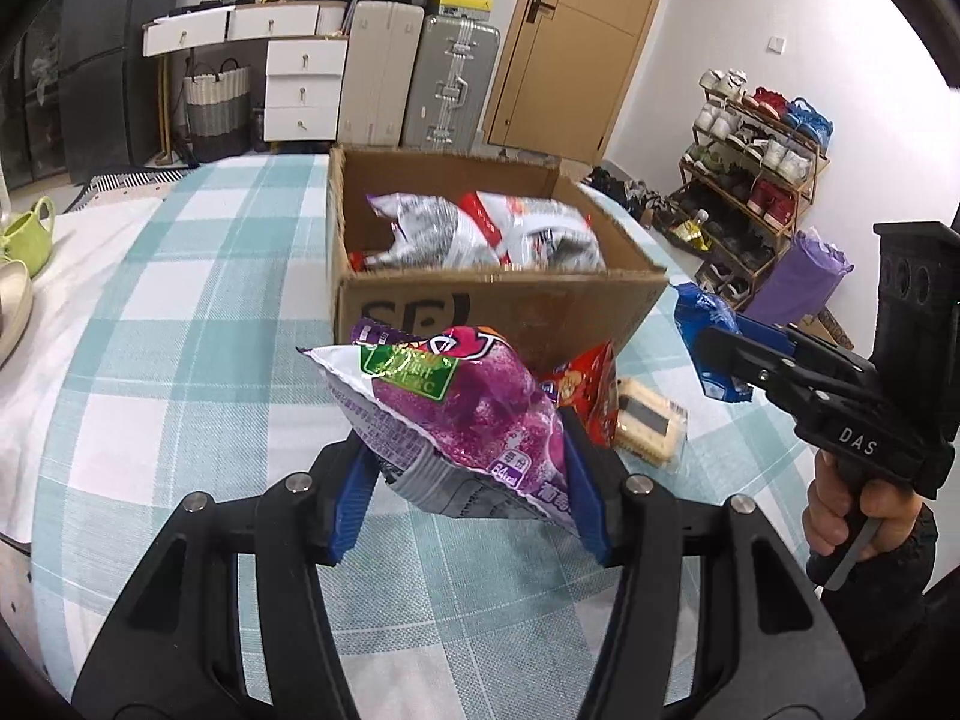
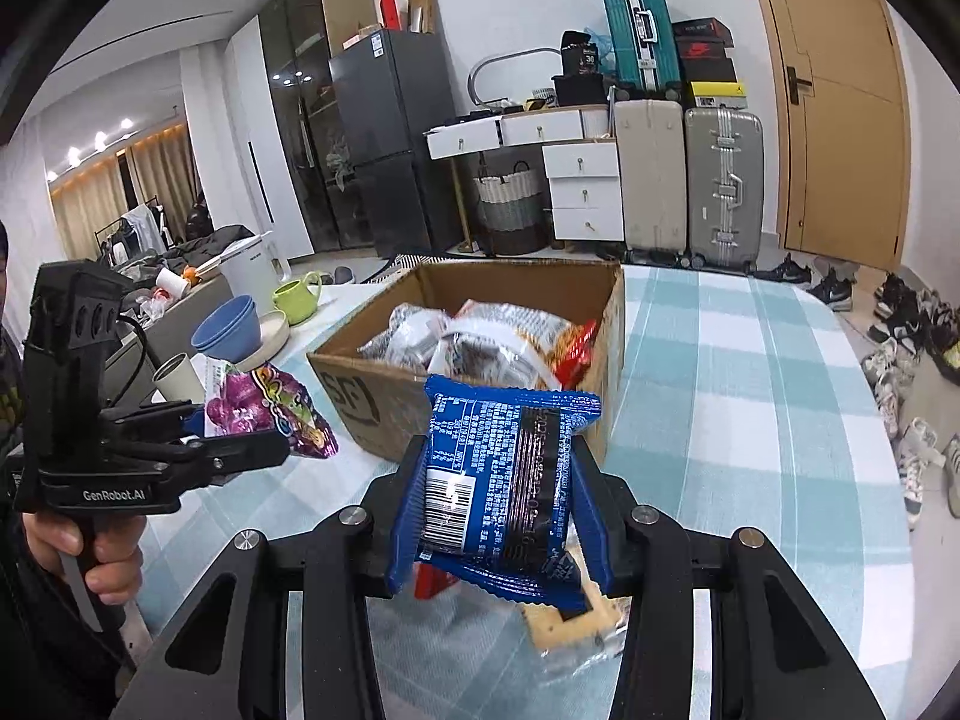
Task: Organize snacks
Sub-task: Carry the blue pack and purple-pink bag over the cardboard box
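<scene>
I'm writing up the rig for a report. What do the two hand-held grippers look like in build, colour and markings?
Both are matte black pistol-grip tools with blue ribbed finger pads and silver pivot bolts on the linkage arms. The left hand-held gripper reads "GenRobot.AI" in white, with a black cable at its boxy top. The right hand-held gripper reads "DAS" in white and has a grey trigger lever. A bare hand with a dark sleeve grips it.

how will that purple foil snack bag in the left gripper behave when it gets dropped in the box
The purple foil snack bag, pinched in the left gripper, looks puffed and crinkled, so it is probably light and floppy rather than stiff. Its glossy film may slip in the grip. Dropped into the brown cardboard box, it would likely settle loosely on the silver packets without rolling.
</scene>
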Tool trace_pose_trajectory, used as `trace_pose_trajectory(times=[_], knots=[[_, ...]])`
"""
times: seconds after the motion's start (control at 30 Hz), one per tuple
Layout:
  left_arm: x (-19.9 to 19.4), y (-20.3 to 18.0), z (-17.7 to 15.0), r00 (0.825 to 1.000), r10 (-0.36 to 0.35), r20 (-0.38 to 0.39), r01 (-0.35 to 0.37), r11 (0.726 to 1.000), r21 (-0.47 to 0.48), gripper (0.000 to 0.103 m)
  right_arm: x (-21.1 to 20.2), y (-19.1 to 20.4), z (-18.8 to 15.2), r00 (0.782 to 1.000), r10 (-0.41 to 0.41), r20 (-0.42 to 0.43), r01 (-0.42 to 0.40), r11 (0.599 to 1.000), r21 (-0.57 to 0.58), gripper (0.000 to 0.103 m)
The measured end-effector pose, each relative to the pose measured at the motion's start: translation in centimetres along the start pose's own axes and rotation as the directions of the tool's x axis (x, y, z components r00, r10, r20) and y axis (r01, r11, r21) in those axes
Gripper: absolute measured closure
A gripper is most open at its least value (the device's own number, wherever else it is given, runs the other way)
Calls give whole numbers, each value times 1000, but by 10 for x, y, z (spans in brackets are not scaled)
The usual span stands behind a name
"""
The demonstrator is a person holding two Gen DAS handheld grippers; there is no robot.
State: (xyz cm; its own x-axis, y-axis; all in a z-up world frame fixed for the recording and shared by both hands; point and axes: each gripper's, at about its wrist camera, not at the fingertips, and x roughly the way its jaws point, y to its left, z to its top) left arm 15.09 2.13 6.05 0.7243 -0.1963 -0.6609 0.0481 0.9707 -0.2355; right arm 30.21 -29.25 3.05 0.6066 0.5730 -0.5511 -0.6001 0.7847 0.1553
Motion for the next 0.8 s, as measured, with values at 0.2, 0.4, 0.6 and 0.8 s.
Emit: trace_pose_trajectory(times=[0.2,0.4,0.6,0.8], knots=[[-17,-1,19,999,8,36,-8,1000,2,50,4,-4,16,1000,2,17,-2,1000,3,59],[-28,-4,43,998,0,57,0,1000,-3,50,13,-11,31,1000,13,25,-14,1000,20,59],[-33,-7,64,997,5,74,-4,1000,-4,50,23,-19,45,1000,16,22,-16,999,29,59],[-38,-2,84,996,15,91,-13,1000,-20,50,39,-25,59,1000,0,5,-1,999,35,59]])
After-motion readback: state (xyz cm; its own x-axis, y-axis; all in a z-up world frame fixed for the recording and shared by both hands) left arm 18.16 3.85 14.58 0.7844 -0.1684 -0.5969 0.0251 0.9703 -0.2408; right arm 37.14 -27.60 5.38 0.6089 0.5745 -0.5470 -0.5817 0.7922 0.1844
